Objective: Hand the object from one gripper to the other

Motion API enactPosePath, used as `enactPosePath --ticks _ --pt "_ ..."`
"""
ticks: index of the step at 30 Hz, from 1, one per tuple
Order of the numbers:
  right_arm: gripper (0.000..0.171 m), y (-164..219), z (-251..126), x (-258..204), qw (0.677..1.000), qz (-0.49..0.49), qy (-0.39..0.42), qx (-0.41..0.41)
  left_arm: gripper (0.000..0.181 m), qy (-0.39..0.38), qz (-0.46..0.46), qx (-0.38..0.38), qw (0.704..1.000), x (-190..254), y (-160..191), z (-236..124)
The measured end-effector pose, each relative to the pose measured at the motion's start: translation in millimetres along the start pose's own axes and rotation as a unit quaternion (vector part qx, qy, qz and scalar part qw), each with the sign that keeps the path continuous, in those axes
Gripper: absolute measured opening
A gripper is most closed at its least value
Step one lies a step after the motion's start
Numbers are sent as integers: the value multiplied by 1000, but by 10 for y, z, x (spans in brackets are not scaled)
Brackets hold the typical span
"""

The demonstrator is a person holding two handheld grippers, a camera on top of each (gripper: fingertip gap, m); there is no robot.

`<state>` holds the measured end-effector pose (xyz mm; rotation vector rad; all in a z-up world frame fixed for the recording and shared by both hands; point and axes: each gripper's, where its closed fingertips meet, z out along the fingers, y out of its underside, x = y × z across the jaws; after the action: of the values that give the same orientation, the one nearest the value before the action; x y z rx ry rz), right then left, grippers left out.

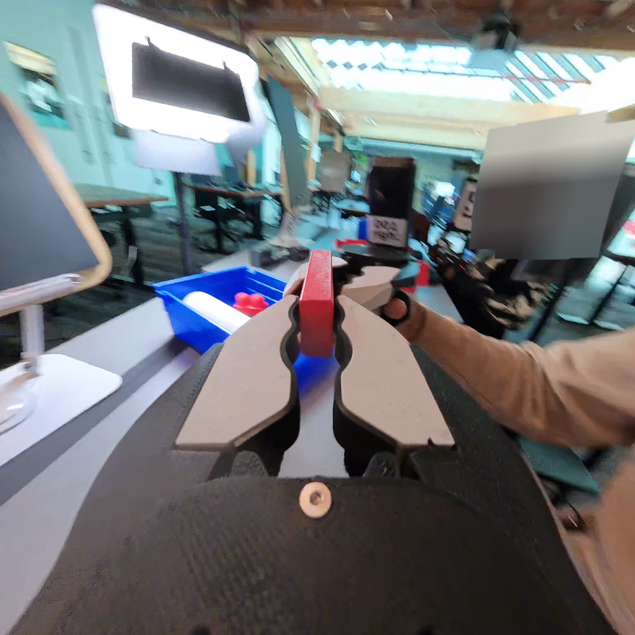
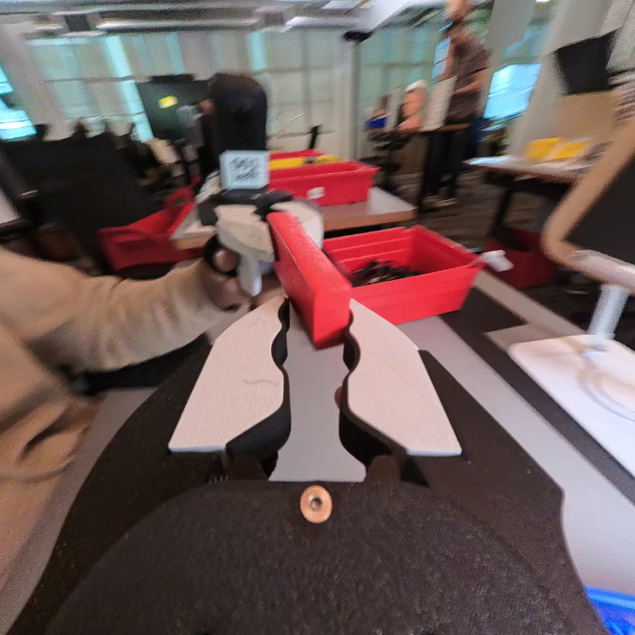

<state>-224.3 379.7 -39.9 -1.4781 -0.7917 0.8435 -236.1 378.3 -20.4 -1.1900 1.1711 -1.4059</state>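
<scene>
Left wrist view showed your left hand-held gripper (image 1: pixel 316 305) and right hand-held gripper (image 2: pixel 318 311) both clamping the red block (image 1: pixel 316 305) at frame centre; release unevenly and it could drop onto the bench (image 1: pixel 103 347).

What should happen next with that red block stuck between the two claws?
Probably one gripper should ease open so the other keeps the red block. Both seem to clamp it now: the left gripper on one end, the right gripper on the other, with the block in the air above the table. Which one was the giver cannot be told from these views.
</scene>
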Motion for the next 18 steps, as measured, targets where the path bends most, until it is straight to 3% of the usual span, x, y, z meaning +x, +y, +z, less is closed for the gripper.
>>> enactPosePath --ticks 2,5,10,14,18 --pt "43 -157 -40 228 994 -9 96 50 17 -70 11 35 997 -183 -48 -34" --pt "71 -320 -63 310 983 27 155 94 17 -175 98 24 979 -379 -15 -79" --pt "107 -123 147 311 971 37 235 15 17 -279 285 -12 917 -365 -16 -66" --pt "111 -98 252 205 977 100 186 30 17 -283 406 -9 869 -179 -29 -6" --pt "112 -129 245 180 981 88 167 36 17 -264 432 0 863 -38 -23 54"
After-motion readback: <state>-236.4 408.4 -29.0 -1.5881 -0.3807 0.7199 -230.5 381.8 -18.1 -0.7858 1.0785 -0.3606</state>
